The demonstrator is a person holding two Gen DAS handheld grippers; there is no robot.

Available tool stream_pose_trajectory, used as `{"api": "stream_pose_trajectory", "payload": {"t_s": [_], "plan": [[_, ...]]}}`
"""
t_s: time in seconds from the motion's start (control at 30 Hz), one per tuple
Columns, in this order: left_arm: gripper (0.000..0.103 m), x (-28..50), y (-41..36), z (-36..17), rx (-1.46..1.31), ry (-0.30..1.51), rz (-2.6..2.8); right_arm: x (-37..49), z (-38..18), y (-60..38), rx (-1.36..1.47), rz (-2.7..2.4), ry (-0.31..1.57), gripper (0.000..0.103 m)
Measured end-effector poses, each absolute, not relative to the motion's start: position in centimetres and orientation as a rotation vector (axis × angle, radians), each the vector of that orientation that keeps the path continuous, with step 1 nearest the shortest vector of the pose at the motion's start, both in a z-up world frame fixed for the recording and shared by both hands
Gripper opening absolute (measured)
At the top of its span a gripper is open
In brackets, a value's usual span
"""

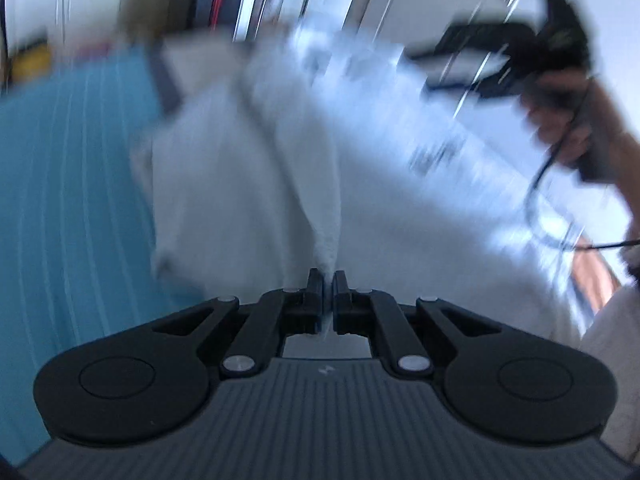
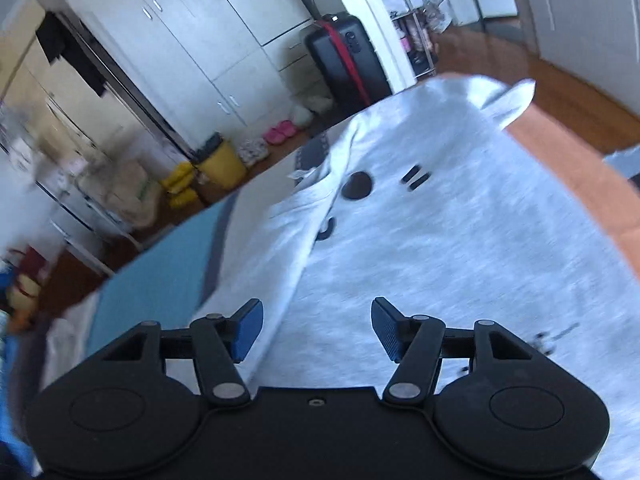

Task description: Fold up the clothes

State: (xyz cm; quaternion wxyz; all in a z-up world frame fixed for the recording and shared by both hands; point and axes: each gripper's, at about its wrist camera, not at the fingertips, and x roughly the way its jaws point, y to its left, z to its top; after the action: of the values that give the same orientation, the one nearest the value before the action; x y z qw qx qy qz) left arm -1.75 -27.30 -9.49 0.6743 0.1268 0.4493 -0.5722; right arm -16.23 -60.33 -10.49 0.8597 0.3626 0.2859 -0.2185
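The left gripper (image 1: 328, 280) has its black fingers pinched together on a narrow, twisted ridge of the light grey sweatshirt (image 1: 280, 184), a soft marled knit that fans out from that pinch. Much of the left wrist view is smeared by blur, so finer folds cannot be told. The garment lies on a bed whose teal striped sheet (image 1: 68, 184) shows along its left edge.

The right gripper (image 2: 317, 330) hovers just above the cloth with its jaws spread wide and nothing between them; its blue ribbed pads (image 2: 248, 330) face each other across the gap. In the left wrist view the same tool appears as a dark blurred shape (image 1: 516, 56) held in a bare hand (image 1: 564, 120) with a black cable trailing down.

From the right wrist view the sweatshirt (image 2: 460, 248) runs lengthwise away from the camera toward the bed's far edge, ending in a rounded flap (image 2: 512, 100). It carries black printed marks: a solid oval (image 2: 357, 185) and two short bars (image 2: 416, 178). One side is folded over in a long diagonal crease.

An orange cover (image 2: 580, 184) borders the garment on the right. Beyond the bed stand white cabinets (image 2: 188, 40), a black suitcase with a red strap (image 2: 348, 60) and a yellow bin (image 2: 222, 160).
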Motion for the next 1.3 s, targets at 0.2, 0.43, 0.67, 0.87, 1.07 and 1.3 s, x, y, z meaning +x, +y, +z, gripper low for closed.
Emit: {"api": "stream_pose_trajectory", "payload": {"t_s": [0.2, 0.43, 0.67, 0.87, 1.07, 1.3], "plan": [[0.006, 0.6, -26.5, -9.6, 0.194, 1.096, -1.253, -15.3, -12.6, -59.9, 0.714, -0.478, 0.725, 0.065], [0.035, -2.6, -24.2, -5.2, 0.293, 0.879, -1.225, -16.1, -12.7, -60.5, 0.769, -0.525, 0.705, 0.065], [0.040, -1.3, -24.2, -0.2, 0.268, 0.721, -1.118, -18.3, -11.6, -60.6, 0.756, -0.568, 0.698, 0.065], [0.054, -0.4, -28.4, 1.6, 0.254, 0.668, -1.098, -21.2, -10.5, -61.7, 0.860, -0.530, 0.585, 0.066], [0.057, 3.4, -36.4, -2.2, 0.249, 0.737, -1.085, -21.8, -11.7, -62.6, 0.805, -0.641, 0.622, 0.066], [0.057, 5.1, -44.2, -6.2, 0.214, 0.836, -1.108, -22.1, -11.8, -63.5, 0.708, -0.717, 0.614, 0.066]]}}
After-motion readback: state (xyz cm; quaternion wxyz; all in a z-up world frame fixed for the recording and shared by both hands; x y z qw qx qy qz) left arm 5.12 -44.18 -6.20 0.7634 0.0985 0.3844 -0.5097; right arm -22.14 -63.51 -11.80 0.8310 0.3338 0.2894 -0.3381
